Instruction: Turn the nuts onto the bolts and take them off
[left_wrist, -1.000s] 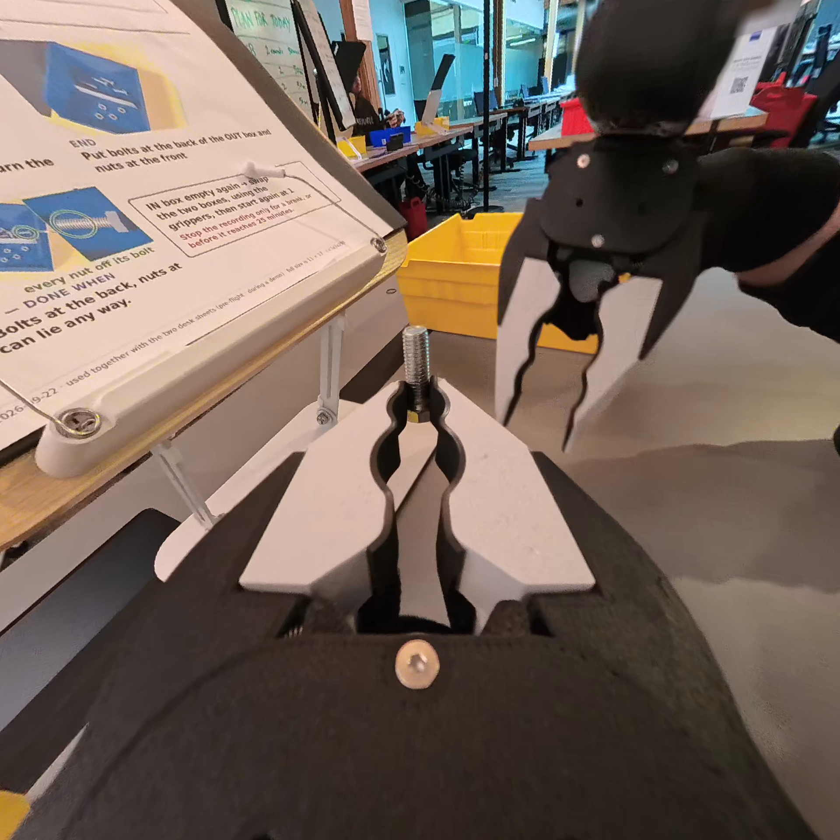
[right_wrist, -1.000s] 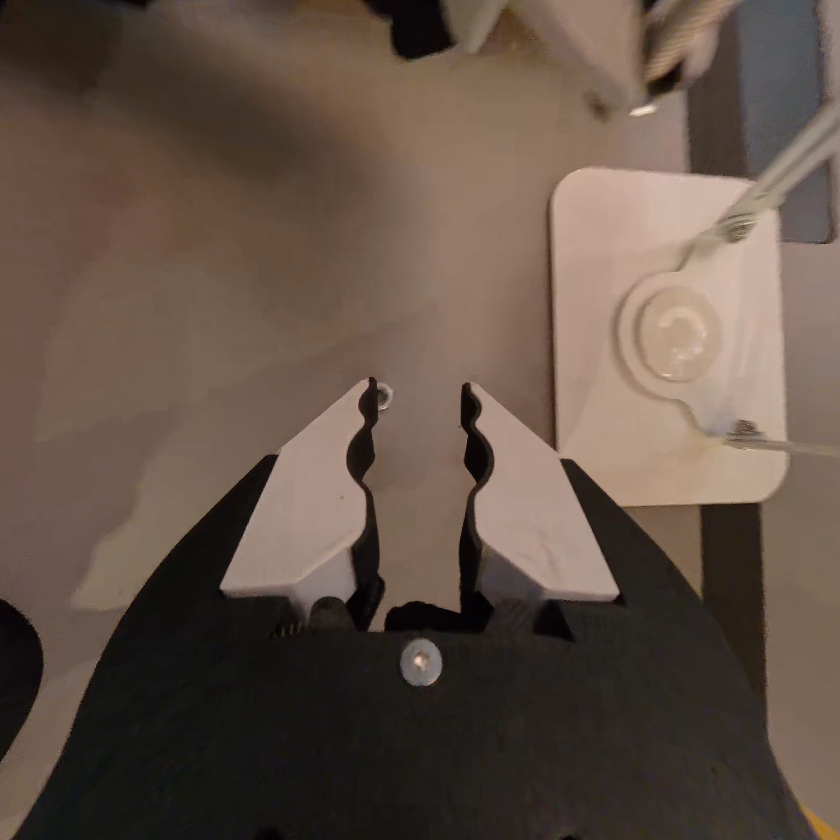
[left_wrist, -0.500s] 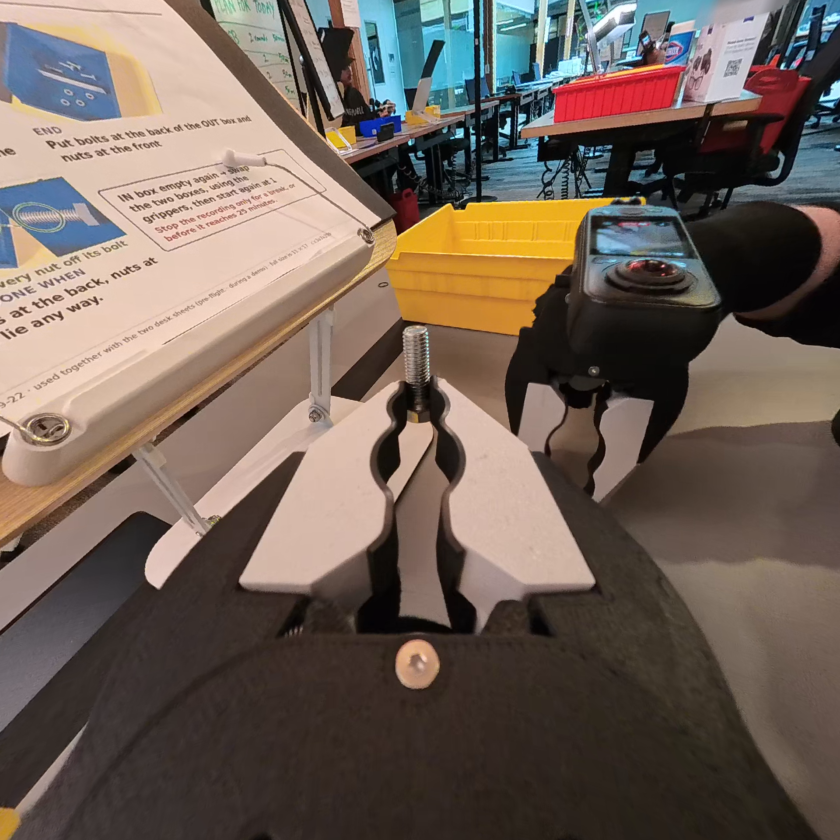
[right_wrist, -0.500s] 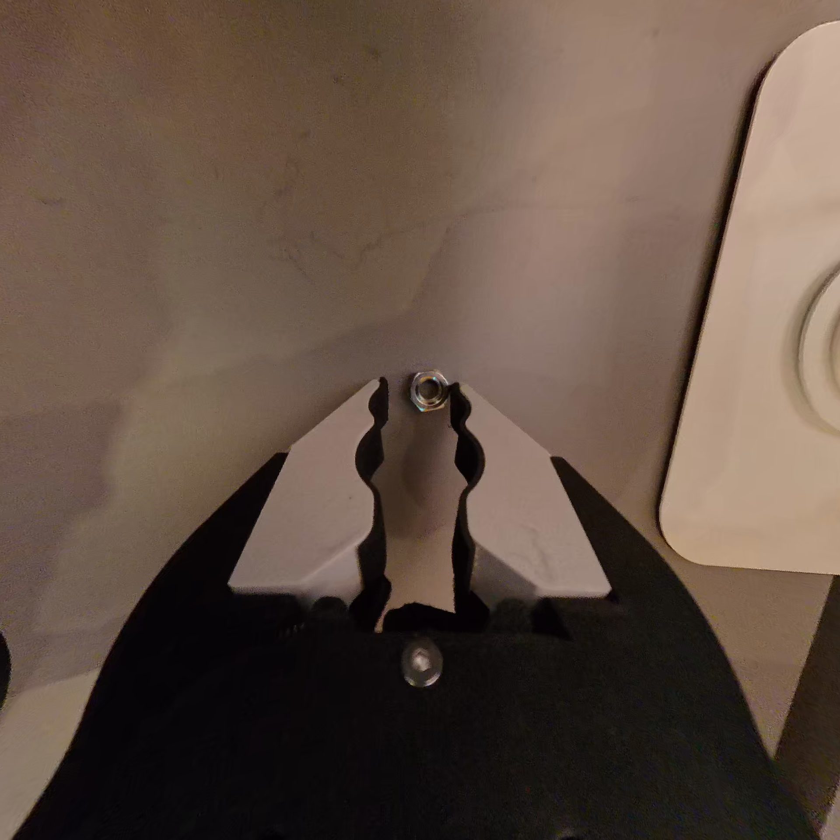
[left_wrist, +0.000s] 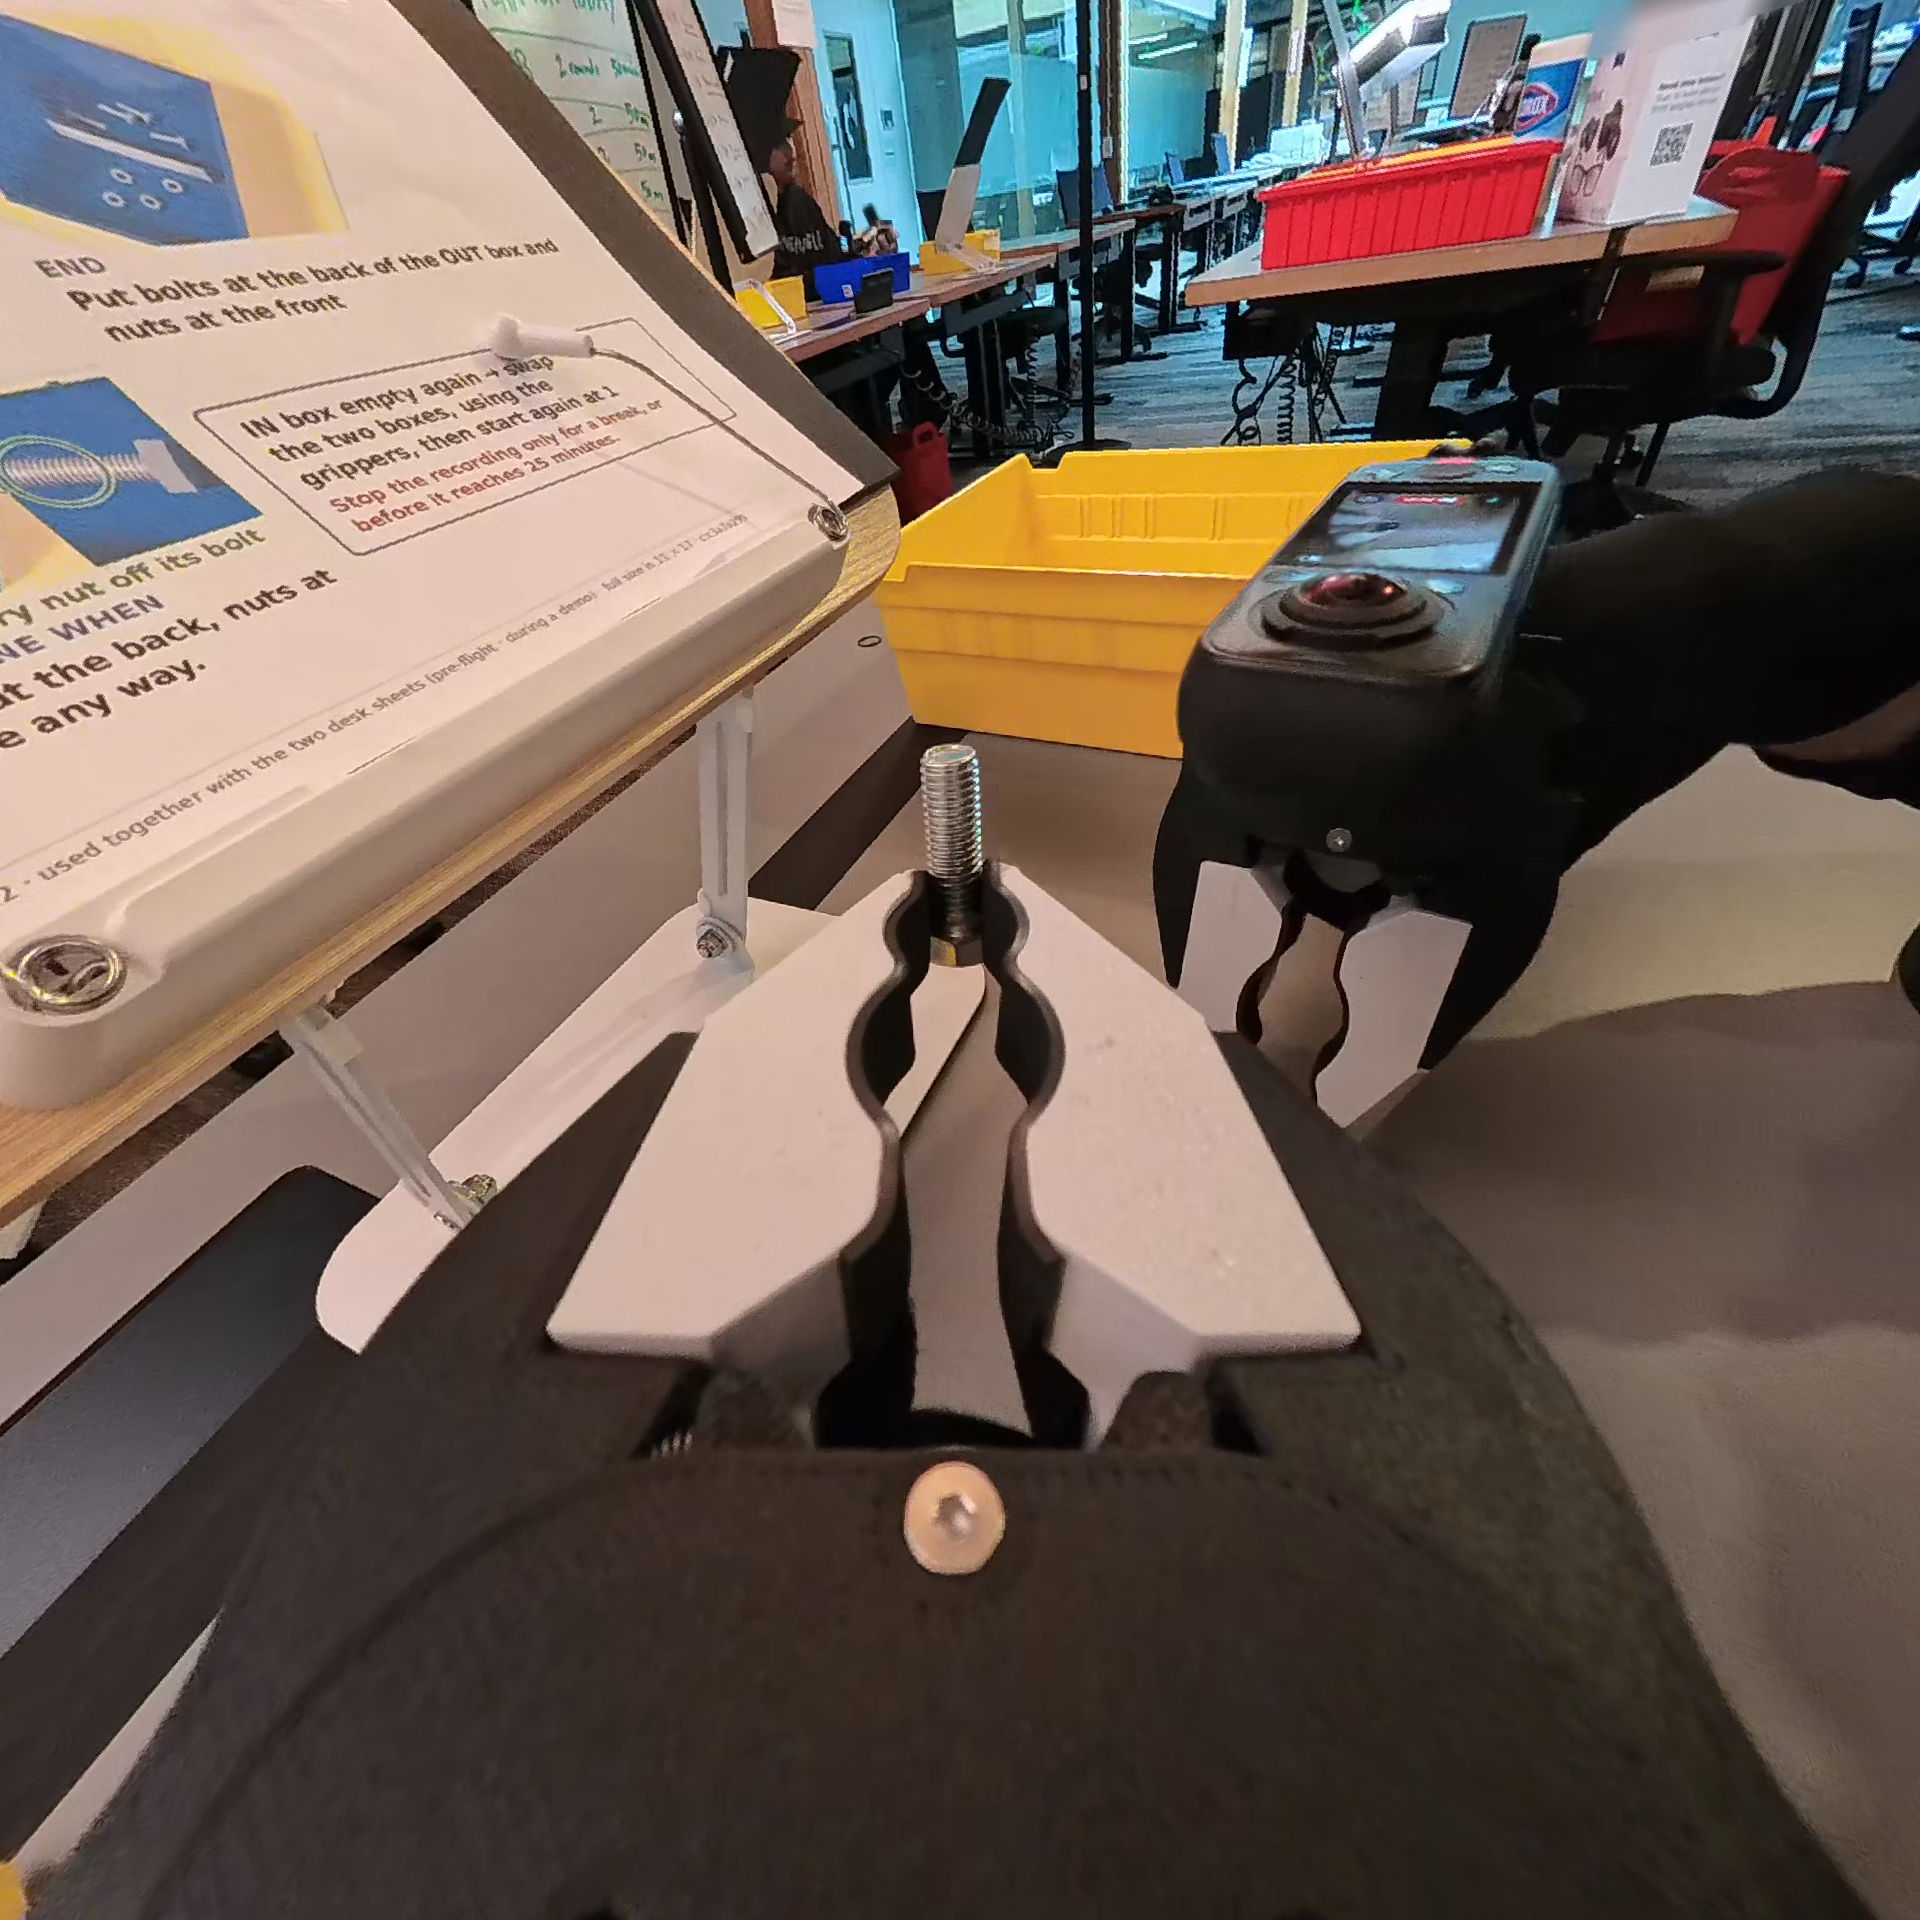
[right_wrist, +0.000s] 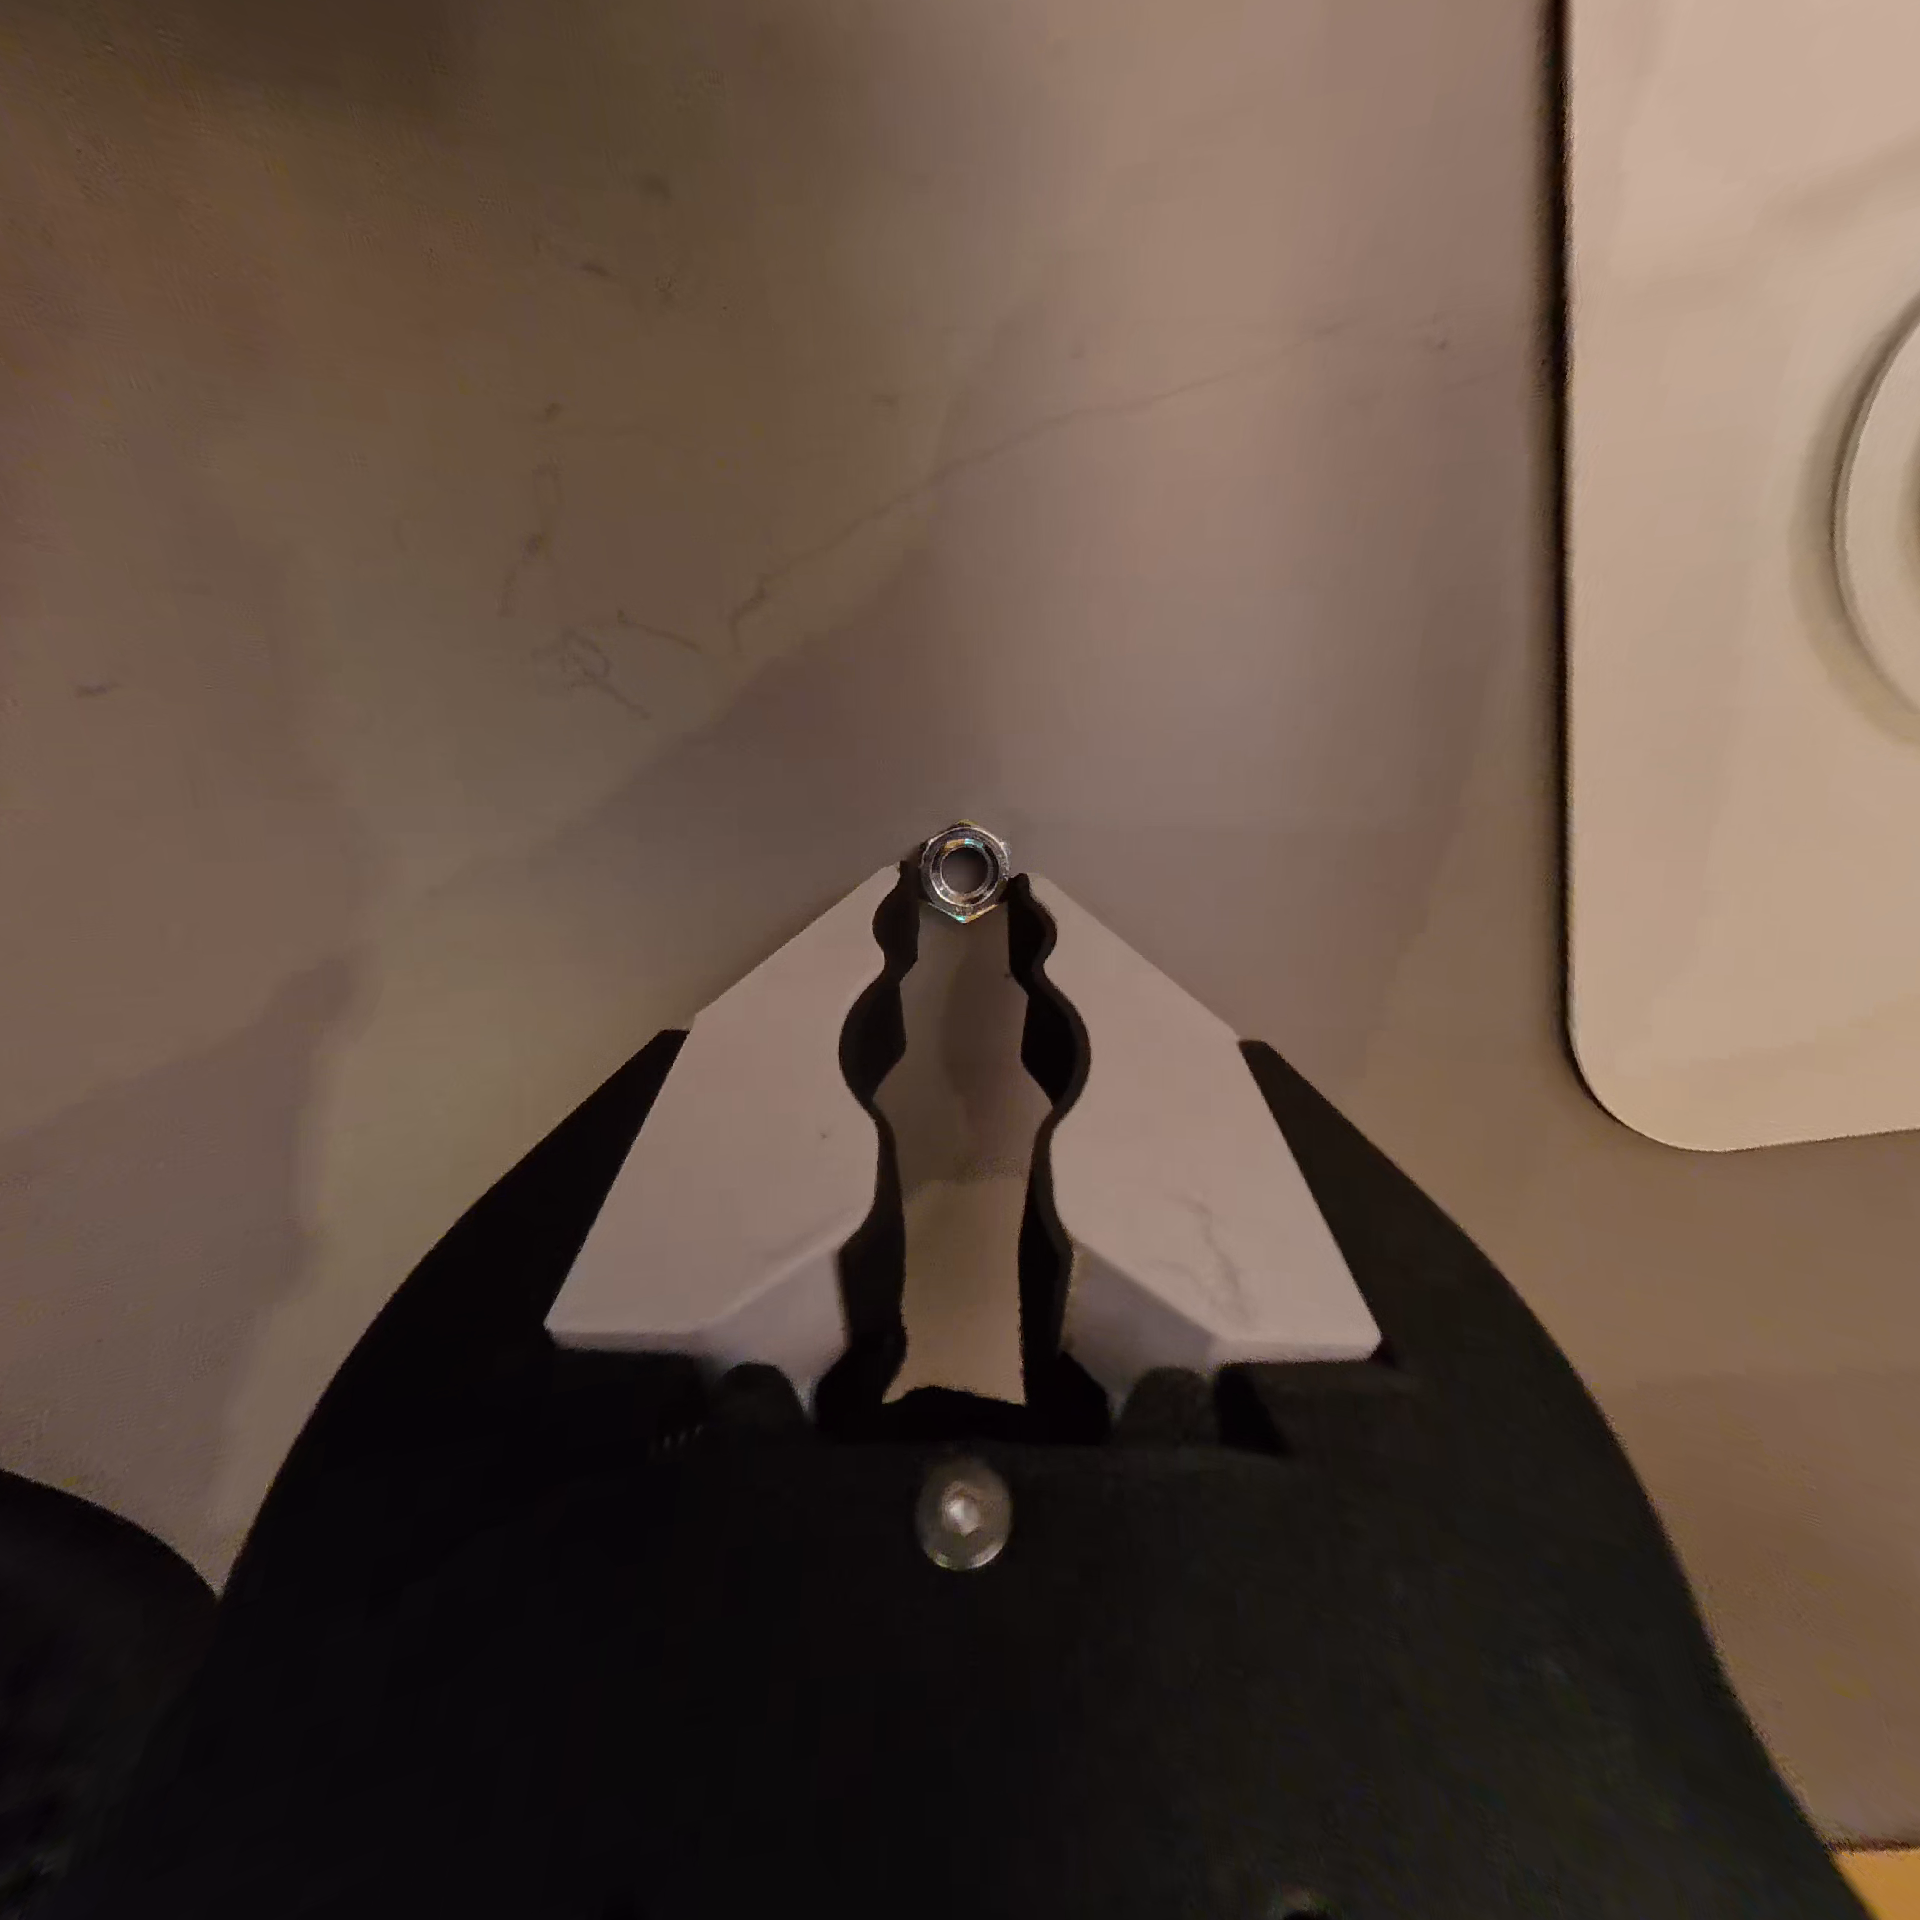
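My left gripper (left_wrist: 956, 904) is shut on a silver bolt (left_wrist: 951, 810) and holds it upright, threaded end up, with the head hidden between the jaws. My right gripper (right_wrist: 963, 881) points straight down at the grey table (right_wrist: 623, 416), and its fingertips are closed on a small silver hex nut (right_wrist: 963, 871) lying flat there. In the left wrist view the right gripper (left_wrist: 1314, 1081) stands just right of the bolt, tips on the table, held by a black-gloved hand (left_wrist: 1714, 644).
A slanted instruction board (left_wrist: 364, 468) on a white stand base (left_wrist: 582, 1091) overhangs the left side; the base also shows in the right wrist view (right_wrist: 1745, 623). A yellow bin (left_wrist: 1039, 644) stands behind the bolt. Office desks lie beyond. Spacing between my two grippers at the tips: around 15 cm.
My right gripper came down from above the table to the nut and closed its fingers on it. My left gripper kept the bolt upright and barely moved.
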